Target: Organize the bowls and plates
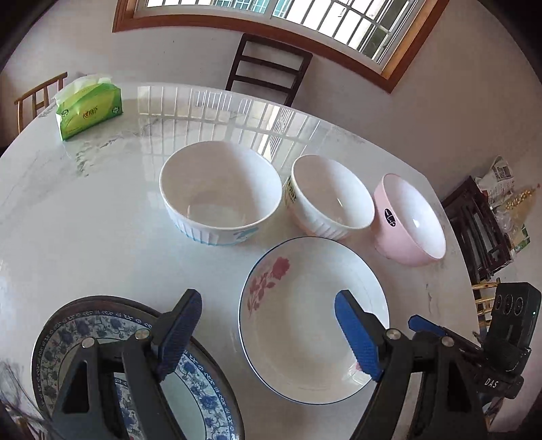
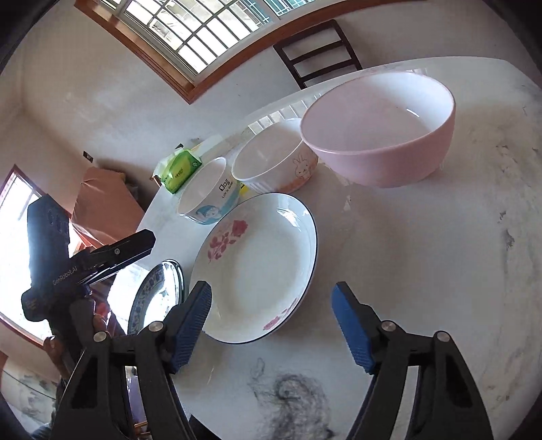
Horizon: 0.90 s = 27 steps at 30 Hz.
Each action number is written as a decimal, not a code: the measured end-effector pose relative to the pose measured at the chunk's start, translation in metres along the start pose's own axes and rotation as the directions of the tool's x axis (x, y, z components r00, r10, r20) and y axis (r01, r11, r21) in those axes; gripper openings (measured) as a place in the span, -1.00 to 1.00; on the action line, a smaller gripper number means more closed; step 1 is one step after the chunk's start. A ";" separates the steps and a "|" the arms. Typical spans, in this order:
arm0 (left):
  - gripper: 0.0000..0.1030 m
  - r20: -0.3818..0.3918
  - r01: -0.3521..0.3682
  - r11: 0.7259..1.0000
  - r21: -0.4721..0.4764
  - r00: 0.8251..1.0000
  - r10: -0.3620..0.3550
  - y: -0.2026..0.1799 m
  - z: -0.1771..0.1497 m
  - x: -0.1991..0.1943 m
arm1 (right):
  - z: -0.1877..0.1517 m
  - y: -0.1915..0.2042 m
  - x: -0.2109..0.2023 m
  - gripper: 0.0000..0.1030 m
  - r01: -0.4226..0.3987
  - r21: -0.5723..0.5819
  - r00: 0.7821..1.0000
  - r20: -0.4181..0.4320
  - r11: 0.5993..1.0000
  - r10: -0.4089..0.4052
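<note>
The rose-patterned plate (image 1: pixel 313 320) lies flat on the white marble table (image 1: pixel 101 220), near its front edge, with a thin dark line round its rim and red flowers printed inside. Just to its left sits the blue-and-white patterned plate (image 1: pixel 84 333), which seems to rest on a darker plate or tray beneath it, though the gripper hides too much of it to be sure. Behind the two plates three bowls stand in a row: the large white bowl (image 1: pixel 220 193) with a blue print on its side, the ribbed white bowl (image 1: pixel 333 198) close beside it, and the pink bowl (image 1: pixel 411 220) at the right end, slightly apart. All three are upright.

The left gripper (image 1: pixel 267 333) hangs above the gap between the two plates, jaws spread wide, nothing between the blue pads. The right gripper (image 2: pixel 272 325) is over the near right part of the rose-patterned plate and the bare table beside it, its jaws partly apart and gripping nothing.

Far back on the left a green tissue pack (image 1: pixel 89 111) stands on the table, and a dark wooden chair (image 1: pixel 267 69) stands past the far edge, beneath a window (image 1: pixel 271 10)
</note>
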<state>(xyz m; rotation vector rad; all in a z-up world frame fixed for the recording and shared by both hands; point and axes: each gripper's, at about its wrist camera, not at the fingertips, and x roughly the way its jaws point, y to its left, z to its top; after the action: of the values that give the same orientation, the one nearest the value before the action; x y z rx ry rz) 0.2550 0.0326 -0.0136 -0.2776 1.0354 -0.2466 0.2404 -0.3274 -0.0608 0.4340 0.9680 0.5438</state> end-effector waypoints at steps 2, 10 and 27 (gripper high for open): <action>0.60 -0.011 -0.015 1.000 -0.006 1.000 0.015 0.002 0.004 0.009 | 0.004 -0.003 0.006 0.39 0.001 0.007 1.000 -0.008 1.000 -0.001; 0.60 -0.092 -0.021 0.999 -0.043 0.996 0.017 0.012 0.003 0.038 | 0.013 -0.016 0.024 0.39 0.009 0.030 0.999 -0.049 1.000 -0.008; -0.67 -0.178 -0.035 0.997 -0.074 0.984 0.021 0.014 -0.012 0.070 | 0.014 -0.020 0.044 0.36 0.026 0.034 0.995 -0.096 0.999 -0.022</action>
<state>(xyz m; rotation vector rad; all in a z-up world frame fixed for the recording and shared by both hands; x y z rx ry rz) 0.2800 0.0216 -0.0803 -0.3147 1.2262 -0.2087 0.2767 -0.3178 -0.0938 0.4307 1.0746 0.5299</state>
